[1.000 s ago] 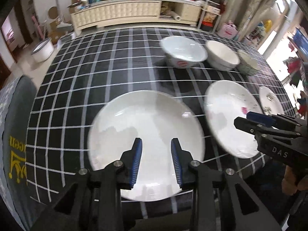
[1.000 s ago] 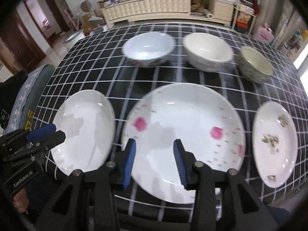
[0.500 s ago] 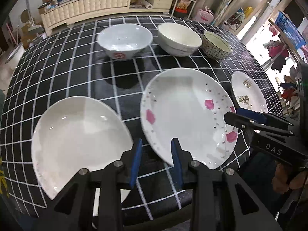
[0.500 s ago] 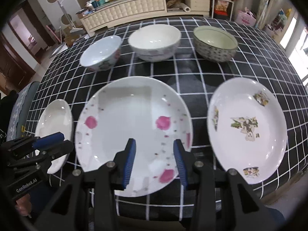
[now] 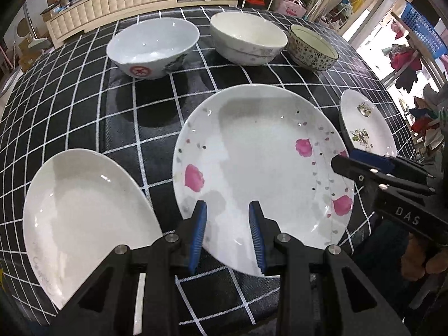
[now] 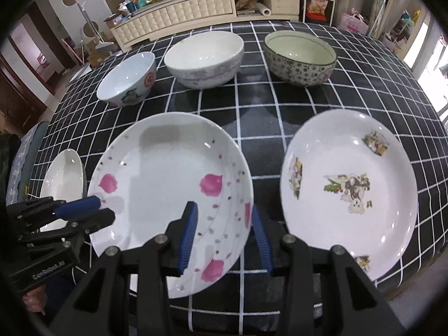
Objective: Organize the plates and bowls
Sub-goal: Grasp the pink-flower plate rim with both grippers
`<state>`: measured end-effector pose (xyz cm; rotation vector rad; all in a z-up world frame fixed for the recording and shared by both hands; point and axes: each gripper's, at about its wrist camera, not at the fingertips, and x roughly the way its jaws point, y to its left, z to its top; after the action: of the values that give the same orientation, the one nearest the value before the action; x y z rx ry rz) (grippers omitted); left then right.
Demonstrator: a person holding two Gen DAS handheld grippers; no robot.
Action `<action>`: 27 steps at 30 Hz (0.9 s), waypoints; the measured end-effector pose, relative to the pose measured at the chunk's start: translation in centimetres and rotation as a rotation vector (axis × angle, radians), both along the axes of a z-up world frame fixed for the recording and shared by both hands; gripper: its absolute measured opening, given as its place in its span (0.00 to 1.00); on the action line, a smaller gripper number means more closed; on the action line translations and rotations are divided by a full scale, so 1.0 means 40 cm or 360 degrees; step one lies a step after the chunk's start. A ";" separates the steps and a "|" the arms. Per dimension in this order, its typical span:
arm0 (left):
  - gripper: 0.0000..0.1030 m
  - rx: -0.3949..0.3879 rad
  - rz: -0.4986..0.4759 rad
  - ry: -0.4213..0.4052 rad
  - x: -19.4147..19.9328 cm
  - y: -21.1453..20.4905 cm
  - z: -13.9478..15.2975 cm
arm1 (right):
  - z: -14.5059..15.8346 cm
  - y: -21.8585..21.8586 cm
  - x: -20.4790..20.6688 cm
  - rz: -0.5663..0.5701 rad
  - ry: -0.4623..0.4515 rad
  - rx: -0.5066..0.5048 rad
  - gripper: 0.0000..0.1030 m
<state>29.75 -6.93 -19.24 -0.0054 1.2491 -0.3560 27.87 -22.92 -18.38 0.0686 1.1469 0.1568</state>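
Note:
Three plates lie in a row on the black checked tablecloth point(image 5: 84, 106): a plain white plate point(image 5: 84, 210), a pink-flower plate point(image 5: 260, 162) and a picture plate point(image 5: 366, 128). Behind them stand a pale blue bowl point(image 5: 152, 47), a white bowl point(image 5: 247, 37) and a patterned bowl point(image 5: 312, 47). My left gripper point(image 5: 228, 232) hangs open over the flower plate's near rim, holding nothing. My right gripper point(image 6: 224, 232) is open above the right side of the flower plate point(image 6: 168, 184), left of the picture plate point(image 6: 347, 184). It also shows as the right gripper point(image 5: 352, 159) from the side.
A cluttered cream sideboard point(image 6: 190, 11) runs behind the table. Shelves with a blue basket point(image 5: 425, 30) stand at the right. A grey cushioned seat point(image 6: 25, 162) sits at the table's left edge. A person's hand point(image 5: 420, 254) holds the right gripper.
Both grippers have moved right and a little lower. The left one went from over the plain white plate to the flower plate; the right one shifted to that plate's right side. Jaws unchanged.

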 end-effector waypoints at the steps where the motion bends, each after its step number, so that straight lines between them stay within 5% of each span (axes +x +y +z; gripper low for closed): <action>1: 0.28 0.0002 -0.0001 0.0003 0.003 -0.001 -0.003 | 0.000 0.000 0.002 0.0005 -0.0009 -0.0006 0.43; 8: 0.27 0.0036 -0.0060 -0.0020 0.007 -0.020 -0.018 | 0.002 0.019 0.013 0.0080 -0.0078 -0.0077 0.37; 14: 0.22 0.0010 -0.0062 0.0014 0.017 -0.023 -0.036 | -0.034 0.016 0.042 0.0083 0.0028 0.0000 0.26; 23: 0.17 0.0009 -0.0066 0.0003 0.024 -0.017 -0.037 | 0.015 0.003 0.032 0.0024 -0.0089 -0.0129 0.25; 27: 0.17 0.0020 -0.0074 -0.0010 0.026 -0.020 -0.038 | -0.002 -0.017 0.045 -0.0003 -0.0036 -0.0163 0.26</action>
<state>30.80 -7.72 -20.74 0.0356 1.2469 -0.3877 29.66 -23.60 -18.47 -0.0227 1.1307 0.0970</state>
